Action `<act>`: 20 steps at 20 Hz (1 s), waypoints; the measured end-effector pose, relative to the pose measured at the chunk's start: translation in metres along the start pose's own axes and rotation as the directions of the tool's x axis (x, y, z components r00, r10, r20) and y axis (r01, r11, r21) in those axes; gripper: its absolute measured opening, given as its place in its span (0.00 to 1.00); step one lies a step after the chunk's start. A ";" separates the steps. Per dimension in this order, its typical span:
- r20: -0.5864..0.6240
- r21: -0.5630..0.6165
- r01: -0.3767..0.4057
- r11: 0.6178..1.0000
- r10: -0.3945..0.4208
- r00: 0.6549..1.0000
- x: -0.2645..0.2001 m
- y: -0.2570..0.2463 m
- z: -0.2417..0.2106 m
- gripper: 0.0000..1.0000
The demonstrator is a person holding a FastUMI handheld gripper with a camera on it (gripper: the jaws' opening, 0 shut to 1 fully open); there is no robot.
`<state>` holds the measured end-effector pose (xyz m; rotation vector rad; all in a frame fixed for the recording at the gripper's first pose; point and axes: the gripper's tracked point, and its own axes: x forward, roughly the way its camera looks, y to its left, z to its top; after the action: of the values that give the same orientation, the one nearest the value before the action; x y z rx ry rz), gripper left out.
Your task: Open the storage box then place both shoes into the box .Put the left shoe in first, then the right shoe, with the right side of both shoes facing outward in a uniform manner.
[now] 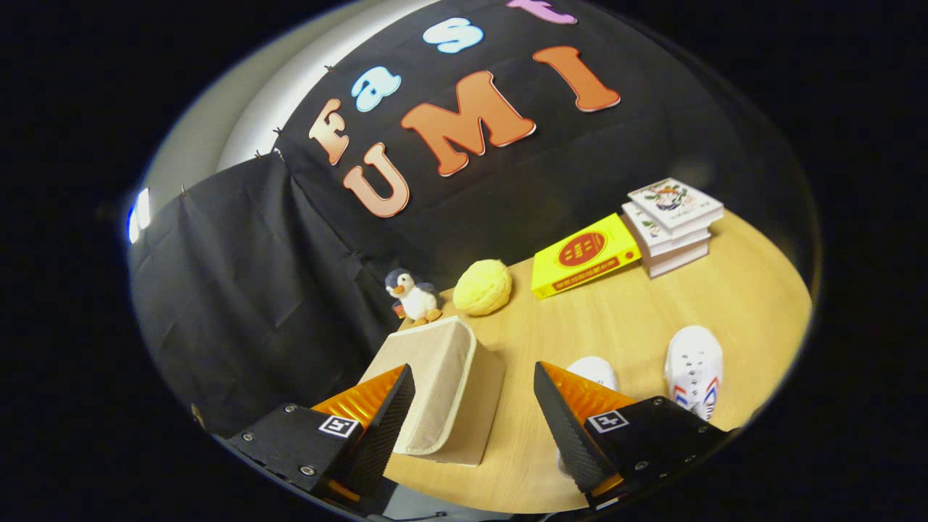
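A beige fabric storage box [442, 384] stands on the wooden table [652, 319], its lid down, just ahead of my left finger and partly between the two fingers. Two white shoes lie to the right: one [593, 371] peeks out just behind my right finger, the other [694, 368], with red and blue marks on its side, lies further right. My gripper [475, 406] hangs above the table, open wide, with nothing held. The black ribbed fingertips [558, 420] have orange backs.
Beyond the box sit a small penguin plush [413, 295] and a yellow round plush [483, 287]. A yellow book [583, 255] leans against a stack of white books [674, 225] at the far right of the table.
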<state>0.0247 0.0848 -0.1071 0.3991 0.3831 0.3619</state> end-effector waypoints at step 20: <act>-0.338 0.356 -0.296 0.886 0.417 0.843 0.088 0.042 -0.099 0.97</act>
<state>0.0479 0.1871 -0.1979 0.6943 0.7817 0.7717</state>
